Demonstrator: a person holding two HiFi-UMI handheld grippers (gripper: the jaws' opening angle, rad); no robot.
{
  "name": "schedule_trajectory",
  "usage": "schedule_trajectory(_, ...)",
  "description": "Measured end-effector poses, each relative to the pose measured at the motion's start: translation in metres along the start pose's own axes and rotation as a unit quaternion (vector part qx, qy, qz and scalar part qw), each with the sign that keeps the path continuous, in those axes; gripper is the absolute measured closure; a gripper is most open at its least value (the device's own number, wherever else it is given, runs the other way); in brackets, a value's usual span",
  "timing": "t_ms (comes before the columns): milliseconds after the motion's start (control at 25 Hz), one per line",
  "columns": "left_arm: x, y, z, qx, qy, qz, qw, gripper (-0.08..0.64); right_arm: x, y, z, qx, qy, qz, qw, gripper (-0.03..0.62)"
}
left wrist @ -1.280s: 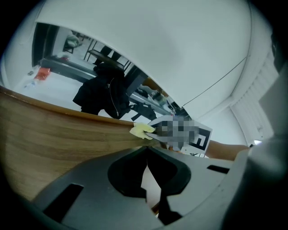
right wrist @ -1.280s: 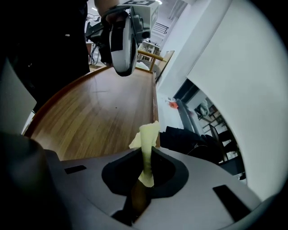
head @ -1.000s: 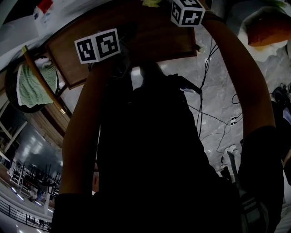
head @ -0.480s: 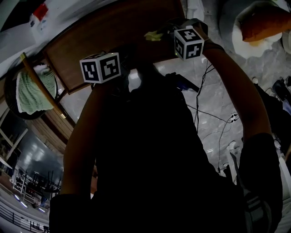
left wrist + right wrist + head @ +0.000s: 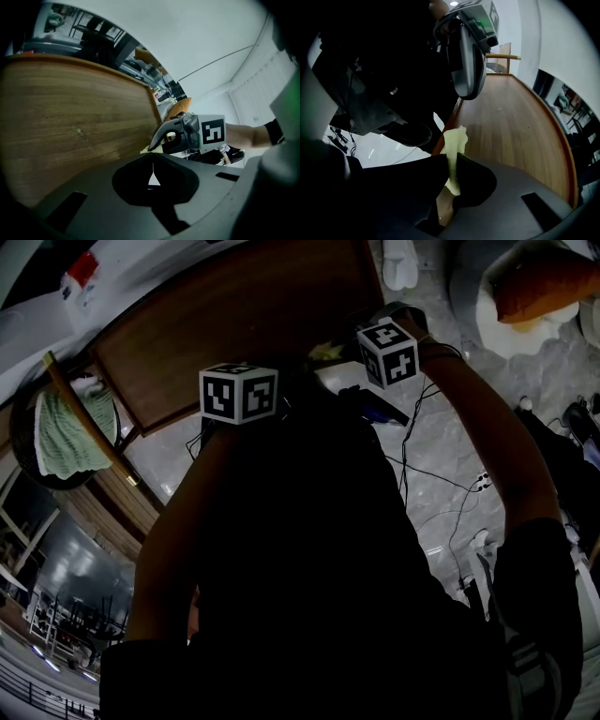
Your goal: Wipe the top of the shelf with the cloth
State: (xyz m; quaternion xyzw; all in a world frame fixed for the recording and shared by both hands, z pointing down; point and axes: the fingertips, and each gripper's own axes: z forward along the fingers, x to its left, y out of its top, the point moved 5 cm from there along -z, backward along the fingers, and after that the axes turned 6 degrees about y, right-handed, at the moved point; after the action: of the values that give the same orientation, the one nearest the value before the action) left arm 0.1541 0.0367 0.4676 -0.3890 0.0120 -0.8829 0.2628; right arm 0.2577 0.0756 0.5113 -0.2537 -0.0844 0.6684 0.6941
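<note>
Movement first: the left hand-held gripper (image 5: 151, 174), jaws closed on nothing, has slid rightward along the near edge of the shelf (image 5: 234, 315). The right hand-held gripper (image 5: 449, 180), clamped on the yellow-green cloth (image 5: 453, 143), has drawn back from the far side to that same edge (one wiping stroke likely finished). Count: two hand-held grippers, one cloth, one shelf top.

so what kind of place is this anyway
Probably an indoor room set up for recording rather than a lived-in home. A wooden shelf stands on a pale stone-look floor, loose cables trail across that floor, and an orange cushion sits off to one side.
</note>
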Motion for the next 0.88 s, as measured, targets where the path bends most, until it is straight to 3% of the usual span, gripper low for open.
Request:
schedule_trajectory(160,0.004,0.004,0.0,-0.002,0.001,0.0,1.0,0.549,-0.003,-0.002,-0.001,-0.02,0.033,0.019,0.999,0.552)
schedule_trajectory(240,0.004,0.012,0.002,-0.009,-0.004,0.004,0.9999,0.549,-0.013,-0.005,-0.012,-0.048,0.018,0.027,0.998,0.551)
schedule_trajectory(400,0.005,0.046,0.002,-0.043,-0.012,0.01,0.999,0.549,-0.059,-0.013,-0.062,-0.054,-0.088,0.028,0.994,0.551)
schedule_trajectory(640,0.003,0.12,-0.002,-0.108,-0.015,0.0,0.9941,0.549,-0.137,-0.036,-0.126,0.019,-0.226,-0.004,0.974,0.551)
schedule_trajectory(880,-0.003,0.163,-0.007,-0.146,-0.012,0.007,0.9892,0.549,-0.179,-0.052,-0.124,0.114,-0.272,-0.045,0.955,0.551)
